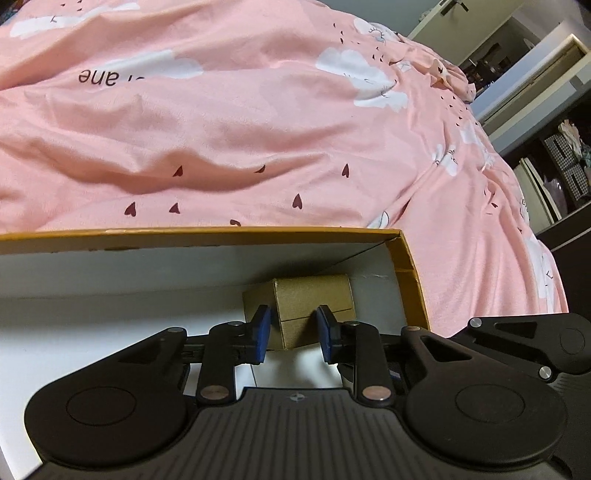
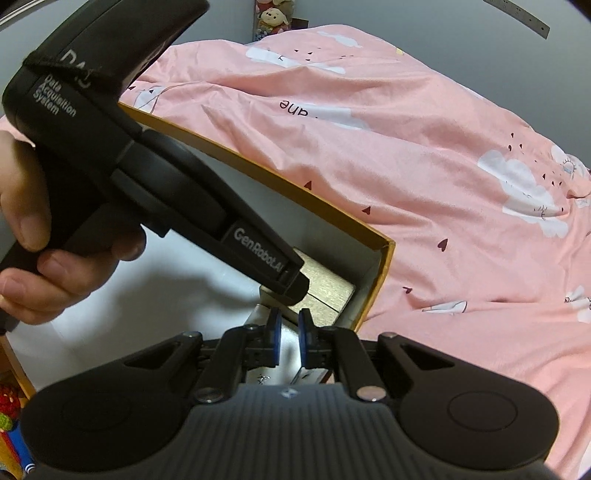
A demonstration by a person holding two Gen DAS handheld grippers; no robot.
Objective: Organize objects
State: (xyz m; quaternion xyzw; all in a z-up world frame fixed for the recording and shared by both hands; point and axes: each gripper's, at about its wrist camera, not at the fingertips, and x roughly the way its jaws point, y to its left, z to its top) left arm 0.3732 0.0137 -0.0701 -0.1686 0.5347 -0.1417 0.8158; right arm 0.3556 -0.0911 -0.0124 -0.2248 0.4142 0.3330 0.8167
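A small tan gift box [image 1: 314,295] stands in the far right corner of an open orange carton with a white inside [image 1: 221,233]. My left gripper [image 1: 294,328] points down at it, open. Its blue pads [image 1: 263,330] flank the near corner of the tan box, which is wider than the gap. From the right wrist, a hand [image 2: 37,240] holds the left gripper [image 2: 291,290] with its tip over the tan box [image 2: 328,291] in the carton [image 2: 258,177]. My right gripper [image 2: 290,339] is shut, a thin silvery packet [image 2: 264,317] showing in the narrow slit between its pads.
The carton lies on a bed under a rumpled pink duvet [image 1: 258,129] printed with clouds and hearts. Dark shelves and a doorway [image 1: 546,110] stand past the bed's right side. Plush toys [image 2: 273,14] sit at the far wall. Colourful items [image 2: 11,417] lie left of the carton.
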